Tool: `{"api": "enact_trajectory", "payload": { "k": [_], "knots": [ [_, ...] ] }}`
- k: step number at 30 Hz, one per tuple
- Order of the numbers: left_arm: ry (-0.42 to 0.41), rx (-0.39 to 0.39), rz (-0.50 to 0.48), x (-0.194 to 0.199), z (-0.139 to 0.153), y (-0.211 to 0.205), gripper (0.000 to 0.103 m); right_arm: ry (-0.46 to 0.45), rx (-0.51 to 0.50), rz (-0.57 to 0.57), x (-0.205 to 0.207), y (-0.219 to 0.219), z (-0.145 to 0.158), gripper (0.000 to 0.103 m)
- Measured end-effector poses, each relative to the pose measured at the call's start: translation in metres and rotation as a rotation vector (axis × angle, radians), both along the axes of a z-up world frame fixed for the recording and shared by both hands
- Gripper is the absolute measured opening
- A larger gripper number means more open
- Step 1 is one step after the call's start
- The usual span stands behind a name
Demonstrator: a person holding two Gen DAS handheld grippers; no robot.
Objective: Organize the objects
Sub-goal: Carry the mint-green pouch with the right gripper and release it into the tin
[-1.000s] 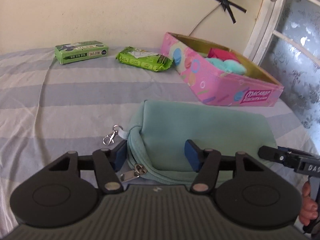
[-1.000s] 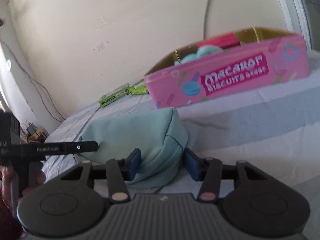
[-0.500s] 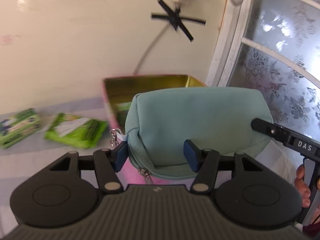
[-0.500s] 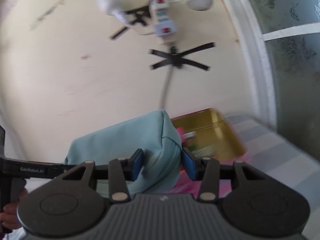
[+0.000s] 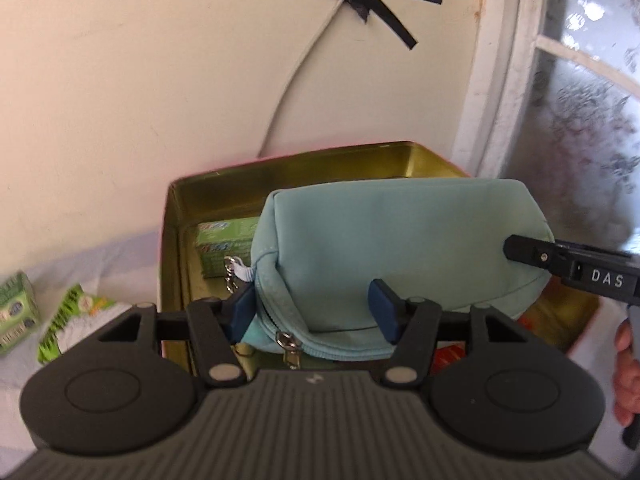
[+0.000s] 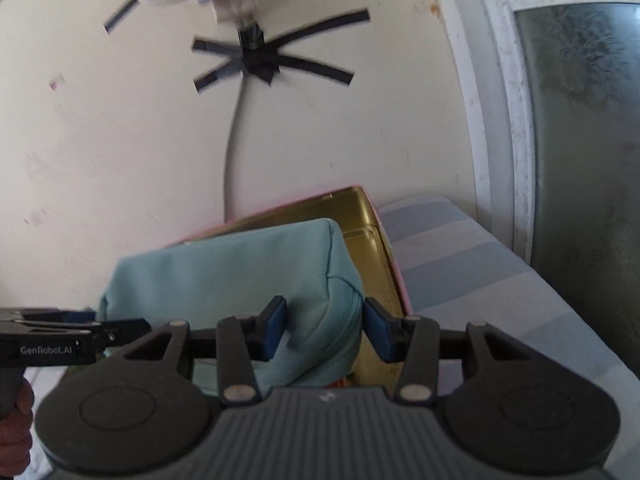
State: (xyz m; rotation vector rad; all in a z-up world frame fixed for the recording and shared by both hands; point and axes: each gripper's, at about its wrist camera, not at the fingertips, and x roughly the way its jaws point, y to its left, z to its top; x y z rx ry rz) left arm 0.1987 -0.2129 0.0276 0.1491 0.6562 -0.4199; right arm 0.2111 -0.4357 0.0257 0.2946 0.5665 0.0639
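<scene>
A teal zip pouch (image 5: 400,248) hangs over the open pink tin box (image 5: 288,164) with the gold inside. My left gripper (image 5: 311,312) grips the pouch's zip end, its blue pads still pressing the fabric while its jaws are opening. My right gripper (image 6: 324,330) is shut on the other end of the pouch (image 6: 224,276), above the box's near corner (image 6: 372,232). Each view catches the other gripper at its edge: the right one (image 5: 568,264), the left one (image 6: 80,336). A green packet (image 5: 224,244) lies inside the box.
Two green packs (image 5: 16,316) (image 5: 72,320) lie on the striped bedsheet (image 6: 480,280) left of the box. Something red (image 5: 448,356) shows in the box under the pouch. A wall with a taped cable (image 5: 304,60) stands behind, a window frame (image 5: 500,80) at right.
Both grippers lifted the pouch off the bed and carried it forward over the open box. The box's inside now lies beneath it.
</scene>
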Motion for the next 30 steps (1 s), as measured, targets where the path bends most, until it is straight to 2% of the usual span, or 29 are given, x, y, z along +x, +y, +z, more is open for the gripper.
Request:
{"api": "enact_trajectory", "payload": {
  "k": [4, 6, 9, 11, 16, 20, 24, 30],
  "knots": [
    [-0.023, 0.049, 0.063, 0.012, -0.007, -0.003, 0.065, 0.051, -0.104, 0.000, 0.020, 0.022, -0.002, 0.048],
    [-0.052, 0.076, 0.086, 0.005, -0.005, -0.003, 0.064, 0.042, -0.140, -0.002, 0.019, 0.031, -0.002, 0.050],
    [-0.093, 0.066, 0.071, -0.018, 0.004, 0.004, 0.065, -0.032, -0.117, -0.037, -0.005, 0.034, 0.006, 0.057],
    [-0.123, 0.063, 0.068, -0.035, 0.011, 0.007, 0.069, -0.078, -0.116, -0.061, -0.024, 0.037, 0.012, 0.057],
    [-0.163, 0.048, 0.037, -0.081, 0.023, 0.017, 0.069, -0.155, -0.100, -0.069, -0.075, 0.053, 0.021, 0.057],
    [-0.165, 0.025, 0.027, -0.113, 0.027, 0.029, 0.071, -0.200, -0.092, -0.069, -0.112, 0.068, 0.025, 0.058],
    [-0.168, 0.025, 0.020, -0.136, 0.024, 0.033, 0.073, -0.220, -0.076, -0.073, -0.149, 0.082, 0.023, 0.060],
    [-0.167, 0.027, 0.020, -0.158, 0.013, 0.043, 0.074, -0.186, -0.027, -0.071, -0.179, 0.095, 0.010, 0.060]
  ]
}}
